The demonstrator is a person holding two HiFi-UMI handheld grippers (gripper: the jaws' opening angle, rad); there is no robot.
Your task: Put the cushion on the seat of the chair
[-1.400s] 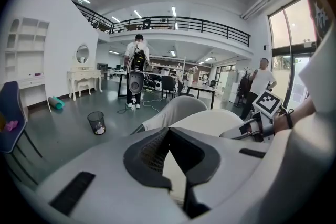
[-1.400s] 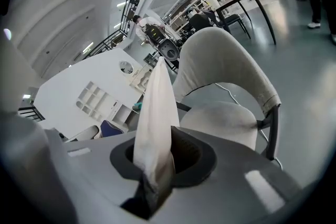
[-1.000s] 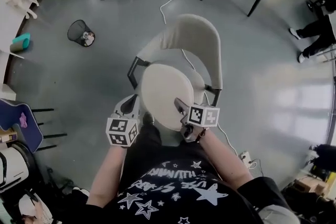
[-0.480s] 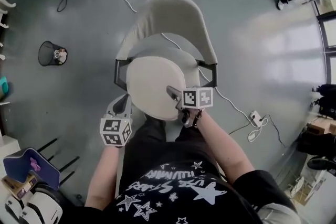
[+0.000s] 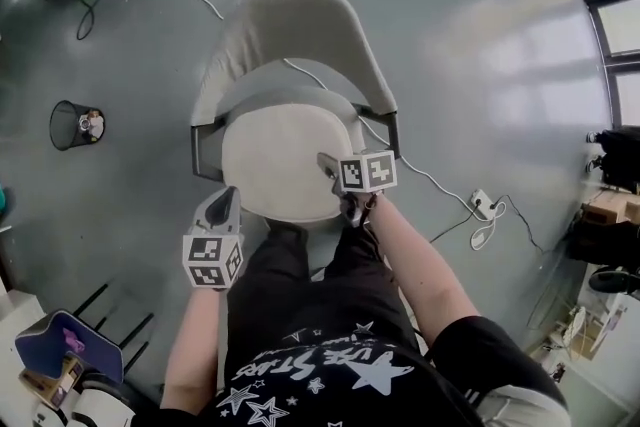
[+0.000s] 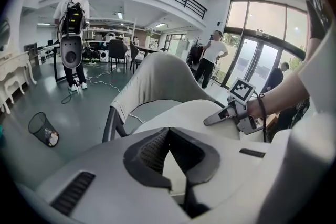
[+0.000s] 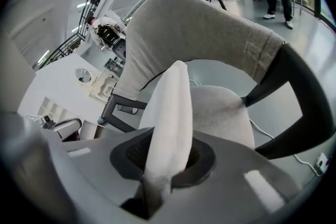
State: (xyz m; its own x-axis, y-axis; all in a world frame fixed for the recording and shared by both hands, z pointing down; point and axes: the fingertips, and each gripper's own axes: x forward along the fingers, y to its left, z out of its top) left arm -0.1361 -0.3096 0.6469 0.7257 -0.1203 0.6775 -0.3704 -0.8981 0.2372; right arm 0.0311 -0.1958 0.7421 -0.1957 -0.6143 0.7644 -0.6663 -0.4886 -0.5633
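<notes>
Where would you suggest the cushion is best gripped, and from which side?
Pinch the thin near rim, as the right claw does, coming from the chair's open front. The cushion is a flat pad, so only its edge fits a claw; the backrest blocks the far side.

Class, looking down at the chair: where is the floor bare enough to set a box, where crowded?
Bare floor lies between the chair and the wastebasket. Right of the chair, a cable and power strip crowd the floor; the cushion blocks the seat.
</notes>
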